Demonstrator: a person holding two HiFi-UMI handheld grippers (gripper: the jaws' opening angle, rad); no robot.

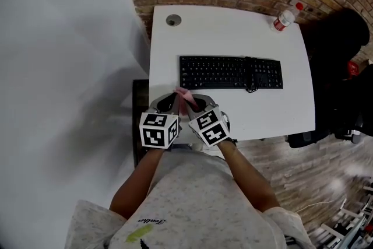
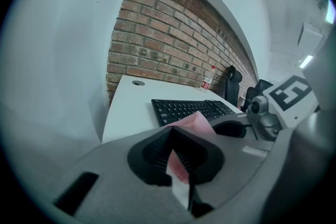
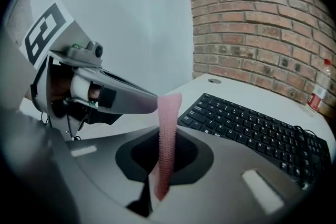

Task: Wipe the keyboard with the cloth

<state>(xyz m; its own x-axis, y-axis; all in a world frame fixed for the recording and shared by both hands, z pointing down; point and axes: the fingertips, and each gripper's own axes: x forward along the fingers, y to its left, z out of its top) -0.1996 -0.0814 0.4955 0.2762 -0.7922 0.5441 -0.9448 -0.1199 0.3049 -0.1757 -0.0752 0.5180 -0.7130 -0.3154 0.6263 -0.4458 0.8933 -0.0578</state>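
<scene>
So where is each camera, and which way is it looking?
Head view: on the person's head, looking steeply down at the desk and keyboard; shows both forearms, left claw and right claw.
Left gripper view: on the left claw, facing across the desk toward the brick wall; its jaws pinch the pink cloth, right claw alongside.
Right gripper view: on the right claw, facing that wall too; its jaws pinch the same cloth, left claw alongside.
Shared: both gripper views show cloth, keyboard and bottle.

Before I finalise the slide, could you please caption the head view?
Left hand-held gripper and right hand-held gripper pinch a pink cloth at the white desk, short of the black keyboard.
</scene>
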